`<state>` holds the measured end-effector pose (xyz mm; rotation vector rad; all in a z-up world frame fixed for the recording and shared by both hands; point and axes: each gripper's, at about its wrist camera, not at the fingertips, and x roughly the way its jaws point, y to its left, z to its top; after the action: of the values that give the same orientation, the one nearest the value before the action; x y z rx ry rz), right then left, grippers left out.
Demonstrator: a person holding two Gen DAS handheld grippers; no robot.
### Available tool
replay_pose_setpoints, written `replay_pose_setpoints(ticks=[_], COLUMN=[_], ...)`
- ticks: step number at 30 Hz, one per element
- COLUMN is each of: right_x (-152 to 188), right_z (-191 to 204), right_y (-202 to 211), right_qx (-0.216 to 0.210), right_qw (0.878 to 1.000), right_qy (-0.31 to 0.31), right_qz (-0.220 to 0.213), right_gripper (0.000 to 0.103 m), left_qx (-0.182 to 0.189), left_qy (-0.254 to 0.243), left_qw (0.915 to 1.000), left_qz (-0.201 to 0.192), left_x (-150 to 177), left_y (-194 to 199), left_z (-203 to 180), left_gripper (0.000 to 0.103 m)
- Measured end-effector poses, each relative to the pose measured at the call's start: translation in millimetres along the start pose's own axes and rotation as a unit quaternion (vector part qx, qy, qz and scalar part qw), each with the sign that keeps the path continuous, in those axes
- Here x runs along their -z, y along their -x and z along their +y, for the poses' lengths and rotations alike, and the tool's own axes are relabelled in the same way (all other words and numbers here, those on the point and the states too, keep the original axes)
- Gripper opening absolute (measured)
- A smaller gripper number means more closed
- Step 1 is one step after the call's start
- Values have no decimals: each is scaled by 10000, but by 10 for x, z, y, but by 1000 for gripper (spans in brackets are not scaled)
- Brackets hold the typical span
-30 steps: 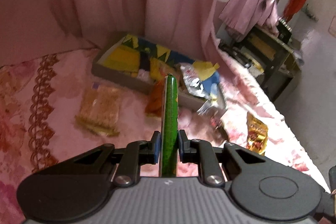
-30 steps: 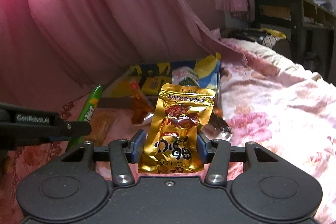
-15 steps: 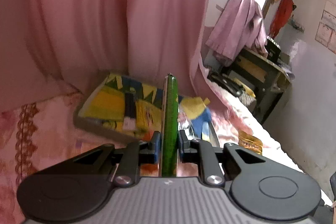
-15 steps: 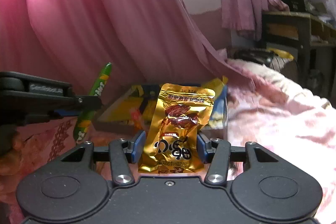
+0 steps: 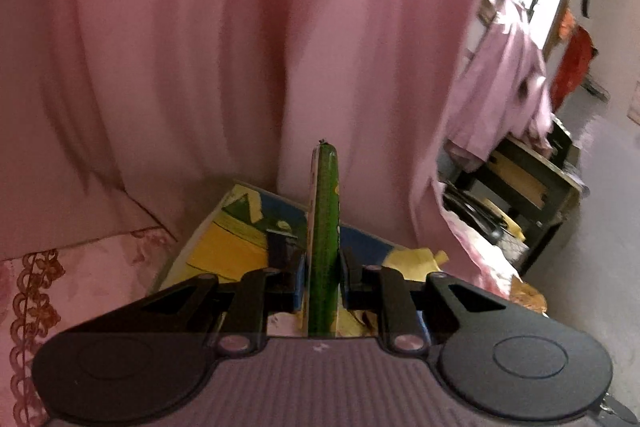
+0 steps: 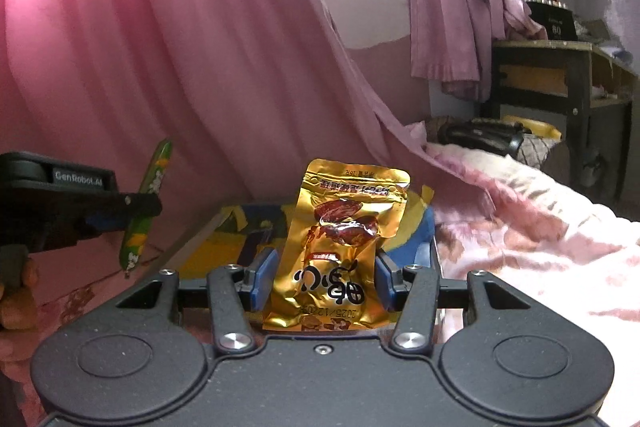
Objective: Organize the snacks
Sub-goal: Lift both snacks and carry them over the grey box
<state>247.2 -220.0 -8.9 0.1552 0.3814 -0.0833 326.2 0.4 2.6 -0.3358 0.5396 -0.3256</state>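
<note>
Left hand-held gripper (image 5: 323,275) points slightly downward toward the box, clamped tight on a thin green snack stick (image 5: 325,227) — the stick stands edge-on between the blue pads, its tip rising well above them against the pink curtain (image 5: 200,47). In the right wrist view the same gripper (image 6: 120,215) comes in from the left edge, held about level, with the stick (image 6: 146,203) tilted up and to the right; its wrapper shows green with yellow and white print, too small to read. The side of that gripper reads "GenRobot.AI". A person's fingers (image 6: 16,291) show at the lower left edge, under its handle.

Right hand-held gripper (image 6: 325,277) also points slightly downward, gripping a gold foil snack pouch (image 6: 340,251) — blue pads press on both side edges near its lower half. The pouch stands upright but its print is upside down: large dark characters, a picture of reddish-brown pieces, and a date line that looks like "2025/12/20", not fully sharp.

Both snacks are held in the air just in front of a shallow box (image 6: 224,243) with a yellow and blue cartoon print, lying on the bed (image 6: 540,247) against the curtain. The box (image 5: 224,247) shows in the left view too, behind the fingers. A dark desk (image 6: 560,75) stands at the far right with purple cloth (image 6: 452,11) hanging beside it.
</note>
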Motion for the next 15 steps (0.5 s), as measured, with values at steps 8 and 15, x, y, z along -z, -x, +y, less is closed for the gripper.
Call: replay_pose_setpoints(ticks=[8,15], right_x=[-142,-113], right_z=[-9,99], right_y=[-451,-907], right_qx=[89,-33], right_qw=[9997,9999], right_qy=[-5,124], right_qz=[-216,97], right_gripper=[53,53], left_qx=[-162,-199], left_qy=[8,208], left_qw=[9998,9995], left_qz=[-103,118], left_x=[-81,-5], left_y=[-383,-733], left_z=[245,460], left_gripper=[18,18])
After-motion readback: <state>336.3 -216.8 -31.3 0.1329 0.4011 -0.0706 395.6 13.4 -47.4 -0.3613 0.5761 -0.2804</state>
